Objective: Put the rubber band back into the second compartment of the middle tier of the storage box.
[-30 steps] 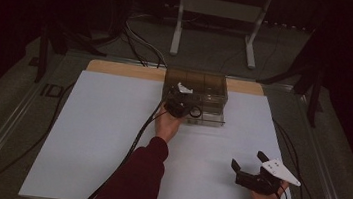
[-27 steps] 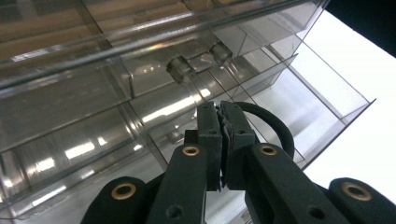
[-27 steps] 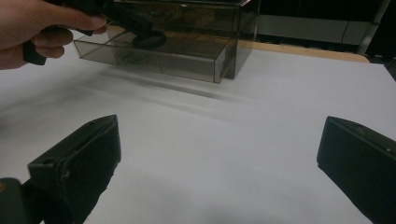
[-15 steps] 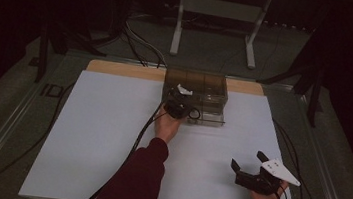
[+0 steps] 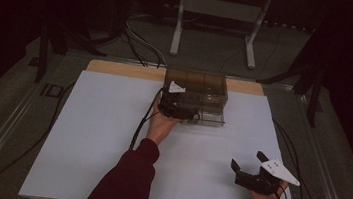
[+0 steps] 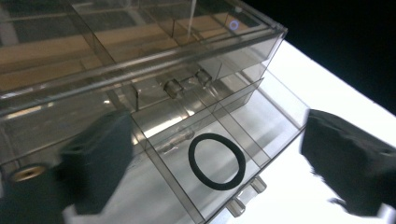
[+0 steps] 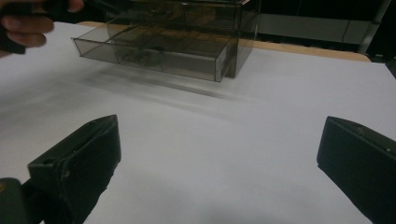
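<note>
The black ring (image 6: 216, 161) is a thin, smooth, slightly oval loop of dark rubbery material, lying flat on the floor of one compartment of the pulled-out drawer (image 6: 261, 119). That drawer belongs to a small clear smoky-plastic drawer box (image 5: 200, 89), which stands at the far edge of the white table sheet (image 5: 95, 135). Clear dividers split the drawer into several cells; the ring lies in a cell at the drawer's front, just behind the two small clear knobs on the drawer's front wall, touching neither divider beside it. The other cells near it look bare. The left gripper (image 6: 215, 154) hangs over the drawer with its jaws spread wide; they have just been opening, and the ring lies below the gap between them, free of both pads. Nothing lies over the ring. The right gripper (image 5: 250, 163) rests well apart from the box, toward the near right corner of the sheet, with its jaws wide open and nothing between them.
</note>
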